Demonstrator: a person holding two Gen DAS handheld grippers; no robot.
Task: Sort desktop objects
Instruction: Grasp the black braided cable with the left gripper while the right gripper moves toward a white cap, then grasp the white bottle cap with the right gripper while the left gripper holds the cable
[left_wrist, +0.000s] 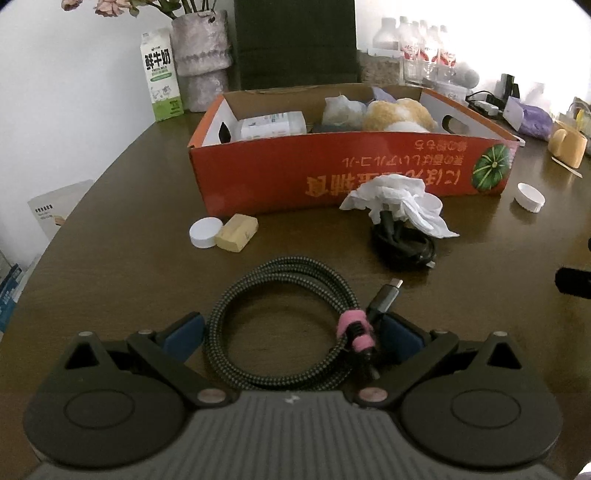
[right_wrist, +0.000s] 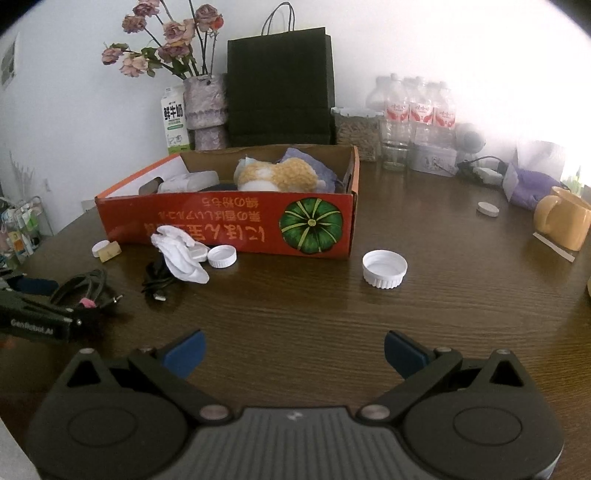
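A coiled braided cable (left_wrist: 273, 317) with a pink strap lies on the brown table, between the open fingers of my left gripper (left_wrist: 293, 332); it also shows in the right wrist view (right_wrist: 79, 291). The jaws stand on either side of the coil without closing. Beyond it lie a black cable (left_wrist: 404, 245) under a crumpled white tissue (left_wrist: 399, 201), a white cap (left_wrist: 205, 232) and a yellow eraser (left_wrist: 237, 232). The red cardboard box (left_wrist: 332, 166) holds a plush toy (left_wrist: 399, 112) and packets. My right gripper (right_wrist: 293, 352) is open and empty over bare table, with a white lid (right_wrist: 384, 268) ahead.
A milk carton (left_wrist: 162, 75), a vase (left_wrist: 201, 55), a black paper bag (right_wrist: 280, 85) and water bottles (right_wrist: 413, 107) stand behind the box. A yellow mug (right_wrist: 563, 221) stands at the right. More white lids (right_wrist: 221, 256) (right_wrist: 487, 209) lie on the table.
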